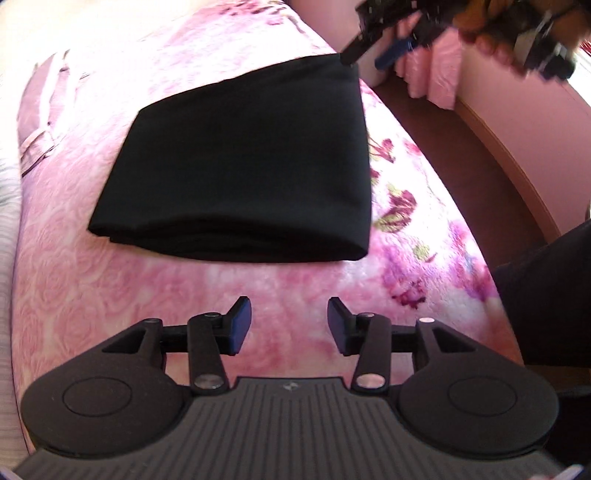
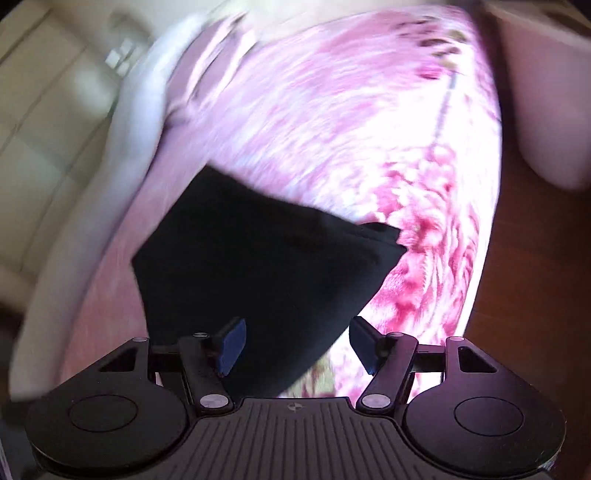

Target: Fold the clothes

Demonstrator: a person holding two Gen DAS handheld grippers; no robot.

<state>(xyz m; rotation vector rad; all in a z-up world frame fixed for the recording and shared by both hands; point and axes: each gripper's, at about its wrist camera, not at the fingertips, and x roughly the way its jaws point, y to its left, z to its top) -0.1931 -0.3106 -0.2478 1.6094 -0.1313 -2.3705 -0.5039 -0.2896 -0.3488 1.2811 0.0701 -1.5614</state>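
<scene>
A black garment (image 1: pixel 243 162) lies folded into a thick rectangle on the pink floral bedspread (image 1: pixel 122 280). My left gripper (image 1: pixel 290 325) hovers open just in front of the fold's near edge, with nothing between its blue pads. In the left wrist view the right gripper (image 1: pixel 369 55) hangs blurred above the garment's far right corner, held by a hand (image 1: pixel 487 33). The right wrist view is motion-blurred: my right gripper (image 2: pixel 297 345) stands open over the black garment (image 2: pixel 258 273), whose corner passes under the fingers, and grips nothing.
The bed's right edge drops to a brown wooden floor (image 1: pixel 461 147) beside a pink wall with a wooden skirting. A pink frill (image 1: pixel 432 70) hangs at the far right. A dark-clothed leg (image 1: pixel 546 295) stands at the right. A white mattress edge (image 2: pixel 122 147) borders the bedspread.
</scene>
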